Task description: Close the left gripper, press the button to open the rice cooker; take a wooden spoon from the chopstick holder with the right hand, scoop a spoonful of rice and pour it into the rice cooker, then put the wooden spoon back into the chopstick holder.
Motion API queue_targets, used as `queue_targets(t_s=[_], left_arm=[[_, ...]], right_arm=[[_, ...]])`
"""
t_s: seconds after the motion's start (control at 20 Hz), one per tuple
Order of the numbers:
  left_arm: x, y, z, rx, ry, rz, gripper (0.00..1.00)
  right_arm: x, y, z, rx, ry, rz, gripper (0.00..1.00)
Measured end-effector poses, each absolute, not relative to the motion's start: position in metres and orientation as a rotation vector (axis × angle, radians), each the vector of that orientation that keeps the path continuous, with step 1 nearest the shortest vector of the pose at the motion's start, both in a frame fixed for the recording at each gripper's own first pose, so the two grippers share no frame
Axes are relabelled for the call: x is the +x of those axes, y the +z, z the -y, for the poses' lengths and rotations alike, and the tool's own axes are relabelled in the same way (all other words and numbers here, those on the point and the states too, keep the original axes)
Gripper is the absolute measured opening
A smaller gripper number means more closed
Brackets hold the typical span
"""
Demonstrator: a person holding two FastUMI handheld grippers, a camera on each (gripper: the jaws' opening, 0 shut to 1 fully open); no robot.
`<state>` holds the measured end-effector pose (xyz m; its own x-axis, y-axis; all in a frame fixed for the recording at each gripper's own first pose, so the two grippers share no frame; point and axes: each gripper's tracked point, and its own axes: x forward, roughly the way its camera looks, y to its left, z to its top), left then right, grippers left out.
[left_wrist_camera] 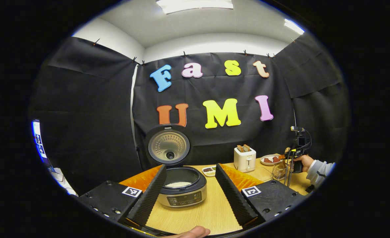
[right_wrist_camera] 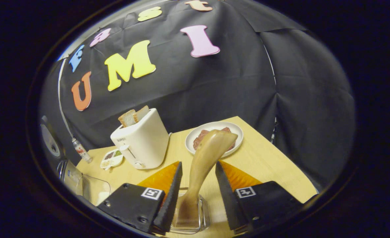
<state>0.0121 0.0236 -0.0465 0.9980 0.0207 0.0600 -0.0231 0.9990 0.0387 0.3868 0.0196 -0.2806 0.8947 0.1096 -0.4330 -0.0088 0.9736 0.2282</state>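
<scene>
The rice cooker (left_wrist_camera: 183, 193) stands on the table with its lid (left_wrist_camera: 169, 145) raised and white rice in the pot. My left gripper (left_wrist_camera: 191, 166) is open wide just in front of it, holding nothing. In the right gripper view the wooden spoon (right_wrist_camera: 204, 158) stands upright, wide end up, in the clear chopstick holder (right_wrist_camera: 199, 216). My right gripper (right_wrist_camera: 198, 165) is open around the spoon's handle, with a gap on each side. The left gripper view shows that right gripper (left_wrist_camera: 295, 153), held by a hand, over the chopstick holder (left_wrist_camera: 278, 171).
A white toaster (right_wrist_camera: 142, 142) with bread slices stands behind the holder, and a white plate (right_wrist_camera: 195, 134) of reddish food is to its right. A small dish (right_wrist_camera: 112, 158) and a clear container (right_wrist_camera: 94, 190) of rice lie to the left. The table's right edge (right_wrist_camera: 281, 158) is near.
</scene>
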Motion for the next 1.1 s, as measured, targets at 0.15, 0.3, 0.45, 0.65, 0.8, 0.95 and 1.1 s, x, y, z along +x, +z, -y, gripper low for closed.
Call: queue_targets(t_s=[0.15,0.3,0.45,0.65,0.8,0.95,1.1], left_arm=[[0.018,-0.058,-0.020,0.019,-0.002,0.031,0.96],[0.016,-0.062,-0.022,0.002,-0.017,0.018,0.96],[0.012,-0.059,-0.022,0.005,-0.019,0.026,0.96],[0.005,-0.055,-0.025,0.014,-0.011,0.042,0.96],[-0.003,-0.055,-0.029,-0.003,-0.011,0.043,0.96],[-0.006,-0.056,-0.039,-0.004,0.005,0.050,0.96],[-0.011,-0.056,-0.046,-0.015,0.008,0.049,0.96]], right_arm=[[0.384,-0.275,-0.026,0.264,0.088,-0.451,0.29],[0.376,-0.263,-0.029,0.285,0.101,-0.433,0.20],[0.365,-0.245,-0.030,0.285,0.106,-0.398,0.17],[0.346,-0.209,-0.029,0.248,0.105,-0.321,0.15],[0.330,-0.179,-0.027,0.216,0.092,-0.259,0.14],[0.309,-0.150,-0.038,0.207,0.106,-0.212,0.13],[0.286,-0.119,-0.059,0.190,0.138,-0.160,0.12]])
